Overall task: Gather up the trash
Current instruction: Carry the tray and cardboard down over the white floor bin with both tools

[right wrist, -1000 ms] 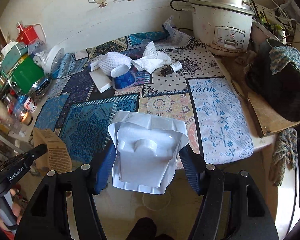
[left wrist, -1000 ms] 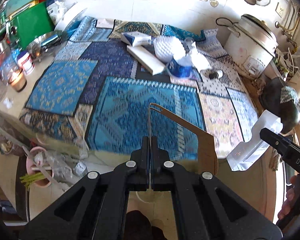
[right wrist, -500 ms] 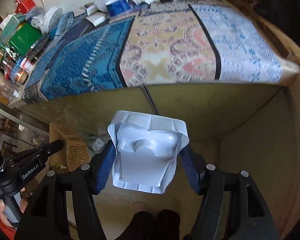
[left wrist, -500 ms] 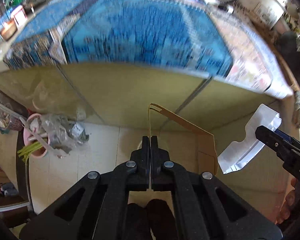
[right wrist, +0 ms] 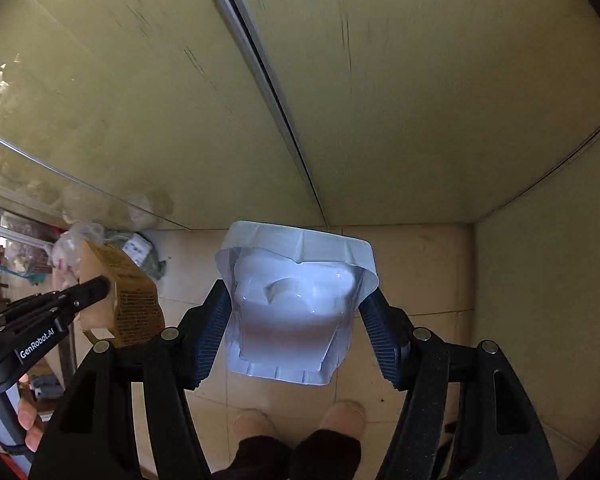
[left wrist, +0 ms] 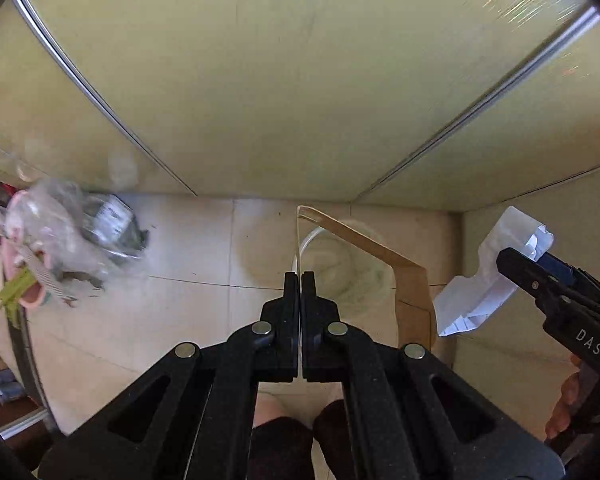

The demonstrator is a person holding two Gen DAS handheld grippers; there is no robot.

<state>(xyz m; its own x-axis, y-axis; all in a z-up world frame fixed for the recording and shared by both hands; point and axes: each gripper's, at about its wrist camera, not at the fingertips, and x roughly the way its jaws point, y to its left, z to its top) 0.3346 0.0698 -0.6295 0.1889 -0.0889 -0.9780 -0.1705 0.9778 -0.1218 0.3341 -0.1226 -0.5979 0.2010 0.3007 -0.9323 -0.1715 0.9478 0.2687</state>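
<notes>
A: How are you holding them?

B: You point both grippers down past the cabinet (left wrist: 300, 80) front at the tiled floor (left wrist: 204, 248) (your feet show below). Your right gripper (right wrist: 296, 320) clamps a white tray (right wrist: 292, 312) between its pads.

A: And the left?

B: Your left gripper (left wrist: 301, 280) is pressed together on a cardboard (left wrist: 412, 292) edge, above a clear tub (left wrist: 340, 256).

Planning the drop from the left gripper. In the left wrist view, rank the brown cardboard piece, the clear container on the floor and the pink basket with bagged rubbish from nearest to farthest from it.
1. Brown cardboard piece: clamped in the left gripper, folding off to its right.
2. Clear container: on the floor tiles just beyond the fingertips, slightly right.
3. Pink basket with bagged rubbish: far left, against the cabinet base.
</notes>
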